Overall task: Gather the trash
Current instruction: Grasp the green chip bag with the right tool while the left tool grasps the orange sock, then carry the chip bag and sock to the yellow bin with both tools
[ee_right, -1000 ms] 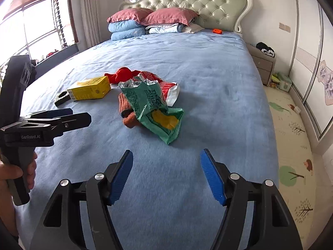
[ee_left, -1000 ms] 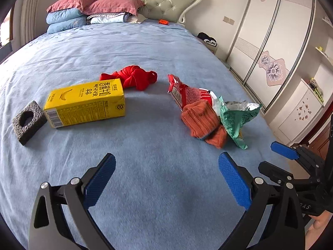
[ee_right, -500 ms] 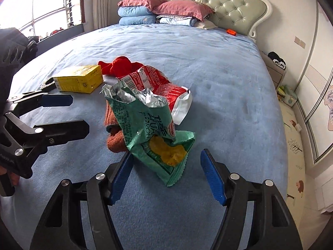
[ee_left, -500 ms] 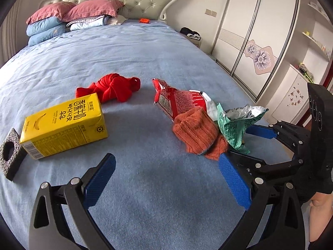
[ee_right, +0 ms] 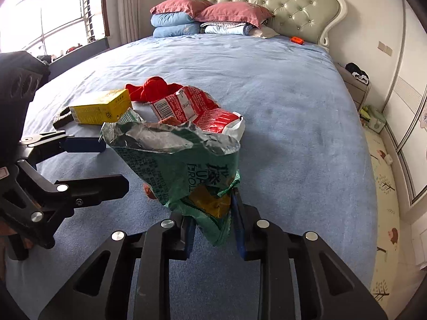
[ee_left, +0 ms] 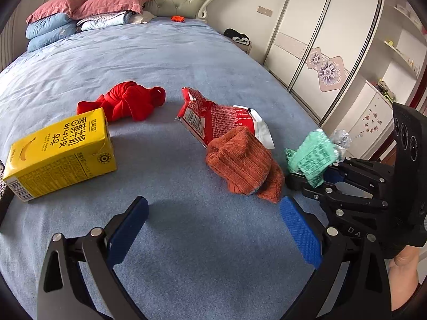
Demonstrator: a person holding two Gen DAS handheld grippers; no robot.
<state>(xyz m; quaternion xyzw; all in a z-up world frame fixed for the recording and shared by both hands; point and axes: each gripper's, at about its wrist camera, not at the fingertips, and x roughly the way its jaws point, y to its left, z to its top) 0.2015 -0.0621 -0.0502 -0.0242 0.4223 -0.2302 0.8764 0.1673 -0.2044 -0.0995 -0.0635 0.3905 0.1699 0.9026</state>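
Holding the green snack bag (ee_right: 173, 165) by its lower end, my right gripper (ee_right: 213, 221) has both blue pads pressed onto the crumpled foil, with the bag's torn mouth standing up and open in front of the lens. My left gripper (ee_left: 213, 229) hangs wide open over bare blue bed (ee_left: 186, 253), gripping nothing.

Other trash on the bed: the red snack bag (ee_left: 216, 122) lies flat just beside an orange knit sock (ee_left: 242, 165), which overlaps its near edge. The yellow milk carton (ee_left: 61, 154) lies on its side further left, with a red cloth (ee_left: 128, 101) behind it.

Risks from here:
- The pinch sits on a thin, slick corner of foil. I judge a quick swing could let the green snack bag slide out.
- Its mouth is open; tipping it could shed crumbs, if any remain inside. I cannot tell.
- Going for the red snack bag, my left gripper could catch the sock too, since the 2 touch.

View differences:
- Left wrist view shows the sock whole and the carton's printed face; the green snack bag appears only as a small wad in the right gripper at the frame's edge.
- Right wrist view shows the foil interior and the pinch point, but the bag hides nearly all of the sock. It also shows a grey foam block (ee_right: 62, 117) behind the carton, and the window.
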